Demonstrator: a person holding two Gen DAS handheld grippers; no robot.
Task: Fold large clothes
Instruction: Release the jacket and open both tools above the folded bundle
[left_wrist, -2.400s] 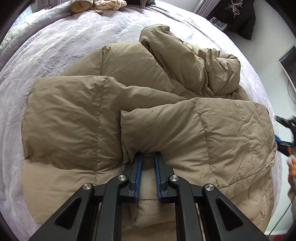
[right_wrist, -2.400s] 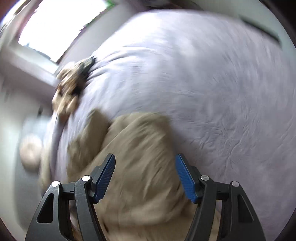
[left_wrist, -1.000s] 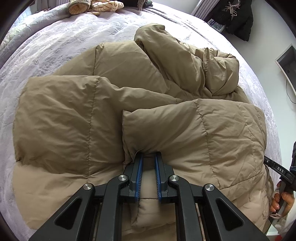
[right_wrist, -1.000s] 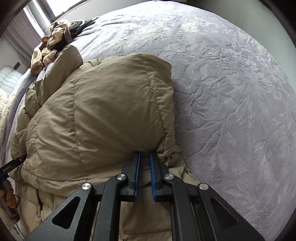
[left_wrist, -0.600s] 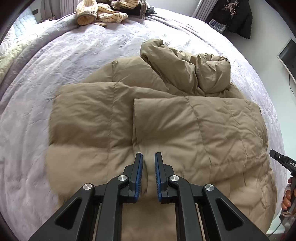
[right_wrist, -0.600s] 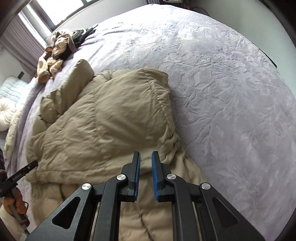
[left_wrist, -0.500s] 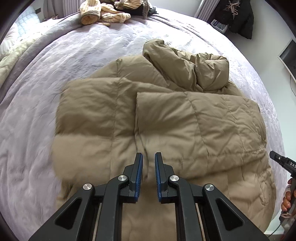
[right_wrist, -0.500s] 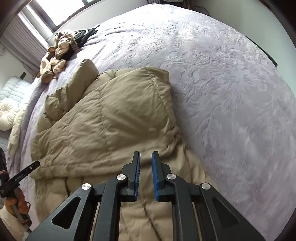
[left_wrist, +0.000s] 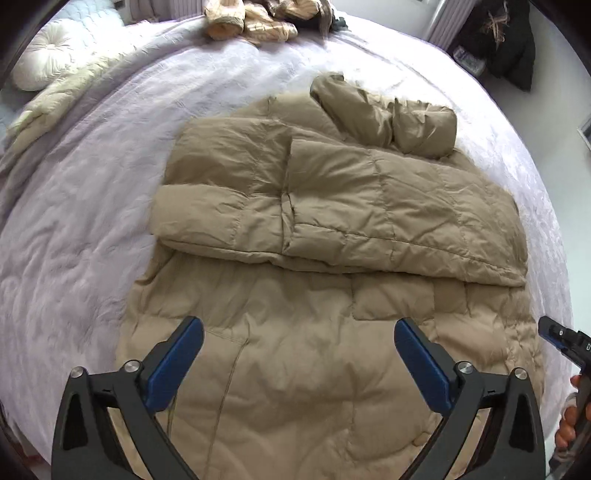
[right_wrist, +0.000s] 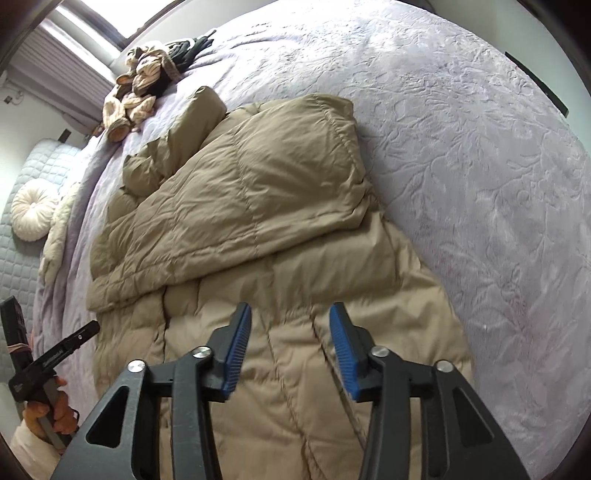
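Compared with a second ago both tongs have let go of the jacket fold and pulled back from it. Left gripper (left_wrist: 298, 341) — jaws have just been opening, now spread wide, nothing between them. Right gripper (right_wrist: 290, 324) — jaws have just been opening, about half apart, empty. The tan down jacket (left_wrist: 332, 206) lies centre frame on the bed (left_wrist: 92, 229), both side panels folded inward across the middle, hood (left_wrist: 384, 114) bunched at top. Bedspread is lavender with embossed leaf pattern. Jacket fabric is puffy, stitched in quilted panels, creased. Round white cushion (left_wrist: 44, 62) upper left; heap of striped clothes (left_wrist: 255, 18) top centre; dark coat (left_wrist: 506, 44) upper right.
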